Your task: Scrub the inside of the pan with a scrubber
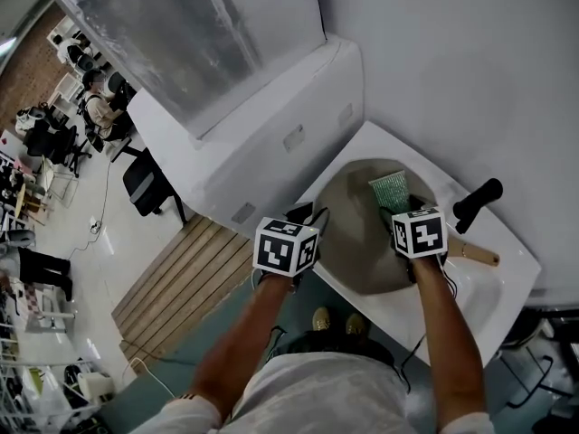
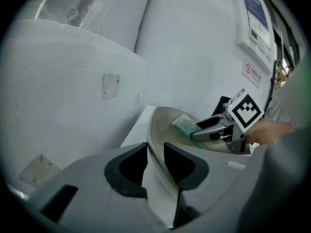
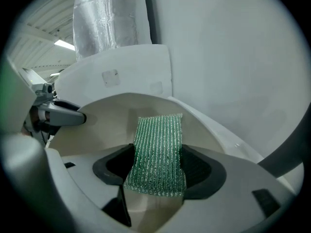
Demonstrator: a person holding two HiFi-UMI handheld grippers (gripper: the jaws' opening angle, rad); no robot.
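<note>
A beige pan lies in a white sink, its wooden handle pointing right. My left gripper is shut on the pan's near left rim; in the left gripper view the rim runs between the pads of that gripper. My right gripper is shut on a green mesh scrubber, which sticks out ahead of the jaws over the pan's far inside. In the right gripper view the scrubber fills the gap of the gripper, with the pan's wall behind it.
A black lever-like part stands at the sink's right rear. A white wall rises behind the sink and a white cabinet stands to its left. Wooden decking and an office floor lie below left.
</note>
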